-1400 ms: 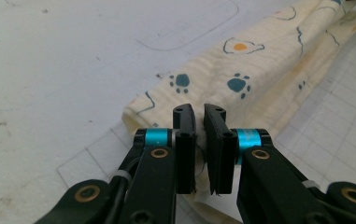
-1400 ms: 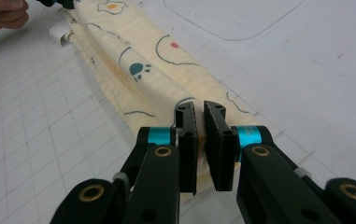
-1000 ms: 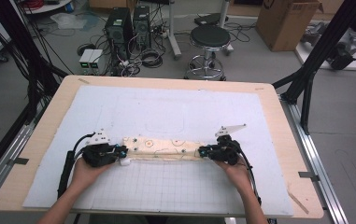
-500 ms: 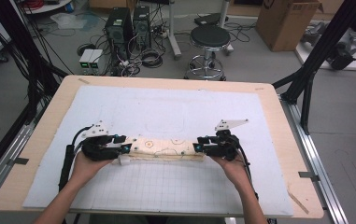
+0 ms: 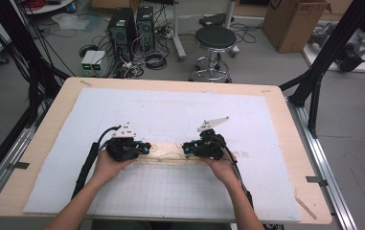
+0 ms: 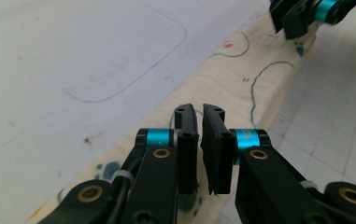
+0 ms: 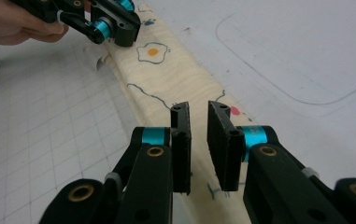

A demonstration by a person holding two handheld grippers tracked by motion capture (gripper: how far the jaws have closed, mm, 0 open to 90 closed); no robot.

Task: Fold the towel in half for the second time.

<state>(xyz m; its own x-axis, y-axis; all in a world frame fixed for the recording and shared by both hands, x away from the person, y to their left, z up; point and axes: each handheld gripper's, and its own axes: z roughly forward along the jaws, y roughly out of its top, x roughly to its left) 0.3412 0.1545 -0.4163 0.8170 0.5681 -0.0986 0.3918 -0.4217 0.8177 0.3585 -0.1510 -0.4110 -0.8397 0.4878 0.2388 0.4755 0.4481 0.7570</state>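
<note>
Both the left gripper (image 6: 199, 114) and the right gripper (image 7: 199, 109) have just been closing; their jaws stand nearly together, with nothing seen pinched. Under them lies 1 folded cream cloth (image 5: 170, 155), printed with fried eggs and blue outlines, on the white mat (image 5: 180, 110).

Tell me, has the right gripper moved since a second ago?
Yes. The right gripper has slid inward along the folded cloth strip, toward the left gripper; its jaws, just closing, stand slightly apart above the cloth.
</note>
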